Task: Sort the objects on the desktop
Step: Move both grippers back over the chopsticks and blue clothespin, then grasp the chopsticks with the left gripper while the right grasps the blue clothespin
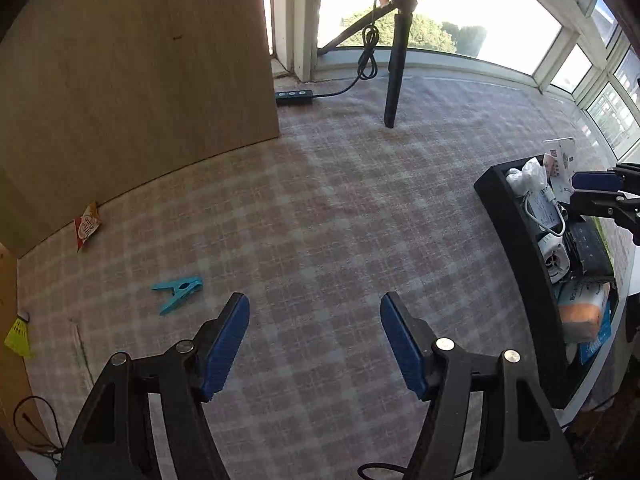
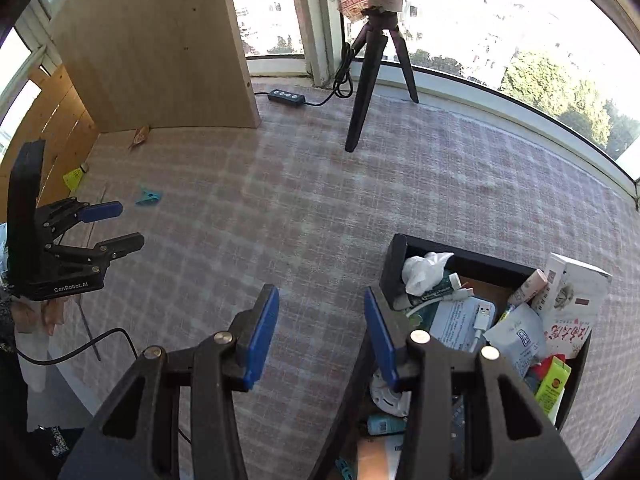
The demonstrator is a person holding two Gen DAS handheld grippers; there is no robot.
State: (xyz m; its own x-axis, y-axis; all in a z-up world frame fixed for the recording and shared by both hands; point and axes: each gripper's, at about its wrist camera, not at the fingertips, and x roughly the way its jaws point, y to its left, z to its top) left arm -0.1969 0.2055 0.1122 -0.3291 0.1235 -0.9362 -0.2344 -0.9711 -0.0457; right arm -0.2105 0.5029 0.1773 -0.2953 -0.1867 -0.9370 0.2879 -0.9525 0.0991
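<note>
Left gripper (image 1: 314, 344): jaws apart, empty.
Right gripper (image 2: 320, 336): jaws apart, empty.
Risk: overfull black bin (image 2: 394, 264); adding the blue clothespin (image 1: 179, 293) could spill items.

**Both tools open and empty, tilted steeply downward**

Pointing the left tool (image 1: 315, 344) steeply down, blue pads (image 1: 224, 350) standing wide apart, gripping nothing. Angling the right tool (image 2: 320, 338) down likewise, pads (image 2: 261, 336) parted somewhat less, also empty. Showing a hand (image 2: 38, 314) beneath the left tool in the right wrist view.
</note>
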